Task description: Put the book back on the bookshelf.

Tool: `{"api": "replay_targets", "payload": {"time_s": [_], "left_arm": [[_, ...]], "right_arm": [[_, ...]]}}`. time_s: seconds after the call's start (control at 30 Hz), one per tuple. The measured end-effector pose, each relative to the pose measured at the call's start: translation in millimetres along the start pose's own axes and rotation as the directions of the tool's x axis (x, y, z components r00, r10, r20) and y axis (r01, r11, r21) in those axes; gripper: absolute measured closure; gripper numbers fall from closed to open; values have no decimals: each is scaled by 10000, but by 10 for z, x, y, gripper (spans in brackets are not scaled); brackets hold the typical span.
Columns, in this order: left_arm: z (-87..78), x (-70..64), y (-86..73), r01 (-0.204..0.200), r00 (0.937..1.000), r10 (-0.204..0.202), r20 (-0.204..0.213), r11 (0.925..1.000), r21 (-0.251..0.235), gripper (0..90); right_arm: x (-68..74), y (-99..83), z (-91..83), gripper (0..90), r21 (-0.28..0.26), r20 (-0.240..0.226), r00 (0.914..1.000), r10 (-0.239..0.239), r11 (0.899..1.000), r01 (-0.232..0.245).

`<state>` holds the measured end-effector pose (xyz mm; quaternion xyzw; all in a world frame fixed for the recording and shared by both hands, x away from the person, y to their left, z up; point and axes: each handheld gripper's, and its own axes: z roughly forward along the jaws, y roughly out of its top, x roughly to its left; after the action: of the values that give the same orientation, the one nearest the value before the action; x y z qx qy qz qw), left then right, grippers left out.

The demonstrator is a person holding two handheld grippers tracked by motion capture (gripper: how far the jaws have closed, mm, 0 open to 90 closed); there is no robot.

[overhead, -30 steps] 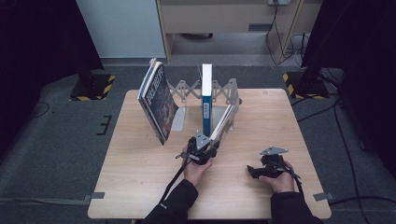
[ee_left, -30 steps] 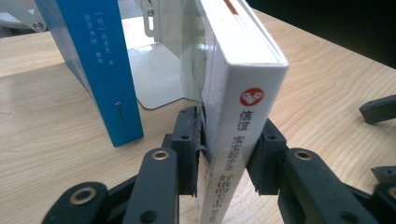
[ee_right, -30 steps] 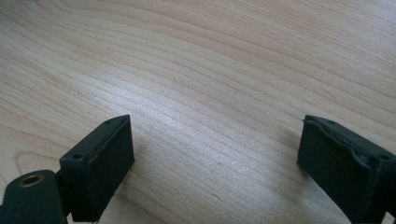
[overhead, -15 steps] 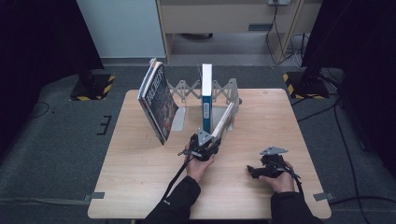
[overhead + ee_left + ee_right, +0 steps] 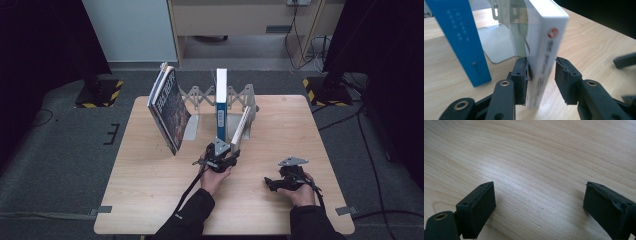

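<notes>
The white book leaned against the right end of the metal book rack at the far middle of the table, its near lower edge towards the person. The left gripper straddled that near edge, one pad touching the left cover and the other standing just off the right cover, so the jaws were narrowed around the book but not yet clamped. The book looked stiff, fairly light and glossy, so it could slip; a hold low on the spine edge, with both pads flat on the covers, seemed soundest. Just to its left stood the upright blue book; a larger dark book leaned at the rack's left end. The right gripper rested with jaws wide over bare wood, near right
</notes>
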<state>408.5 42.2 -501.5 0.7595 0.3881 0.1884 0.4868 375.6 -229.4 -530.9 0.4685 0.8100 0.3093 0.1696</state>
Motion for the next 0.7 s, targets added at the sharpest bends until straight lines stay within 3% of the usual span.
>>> {"api": "replay_targets", "payload": {"time_s": [0.3, 0.47, 0.7], "left_arm": [[-6, 18, 27, -130, 9998, 128, 183, 9998, 126, 698], [80, -23, 84, -198, 9993, 191, 322, 9996, 221, 688], [247, -44, 201, -287, 9994, 282, 209, 9992, 262, 678]], "right_arm": [[2, -1, 3, 106, -19, 24, 10000, -26, 10000, 26], [2, -1, 3, 106, -14, -4, 10000, -16, 10000, 16], [5, -1, 1, 105, -6, -6, 10000, -8, 10000, 8]]}}
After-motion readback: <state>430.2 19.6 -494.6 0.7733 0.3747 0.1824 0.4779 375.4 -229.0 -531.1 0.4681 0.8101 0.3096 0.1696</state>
